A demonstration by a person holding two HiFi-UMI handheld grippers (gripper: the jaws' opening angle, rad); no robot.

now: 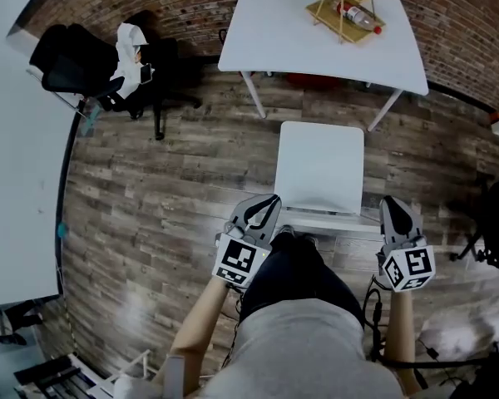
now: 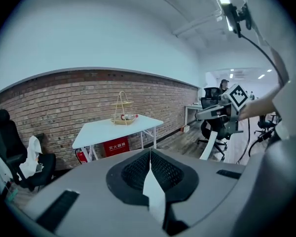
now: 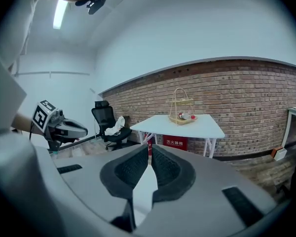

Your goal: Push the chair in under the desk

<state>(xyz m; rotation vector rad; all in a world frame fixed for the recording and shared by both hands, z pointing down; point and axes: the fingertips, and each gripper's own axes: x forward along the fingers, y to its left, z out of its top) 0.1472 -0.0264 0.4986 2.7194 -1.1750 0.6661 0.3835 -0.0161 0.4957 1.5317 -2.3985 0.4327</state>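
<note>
Jaws on both grippers are closed tip to tip, with nothing clamped between them. That fits a push, not a grasp: shut jaws make a blunt, stiff end to lean on the chair with.

The white chair [image 1: 320,166] stands at the middle of the head view. Its seat faces the white counter [image 1: 274,23] at the top of the frame, and its backrest [image 1: 333,219] is the edge nearest the person. A strip of plank floor [image 1: 175,181] lies between the seat's front edge and the counter, so the chair is not yet tucked under and the push looks barely begun, if begun at all.

The left gripper [image 1: 264,209] sits at the left end of the backrest and the right gripper [image 1: 397,210] just off its right end. Both point up the frame toward the counter. Setting one gripper at each end would probably keep the chair square as it slides and stop it swivelling off line. Whether either tip actually touches the backrest I cannot tell from here.

The chair sits a little right of the counter's left legs and seems roughly lined up with the gap between the legs, so a straight shove should do.

A tiered basket [image 1: 345,2] holding a bottle [image 1: 358,15] stands on the counter's far right part. A bump against the legs could jolt it. A black office chair [image 1: 83,65] stands well apart at upper left.
</note>
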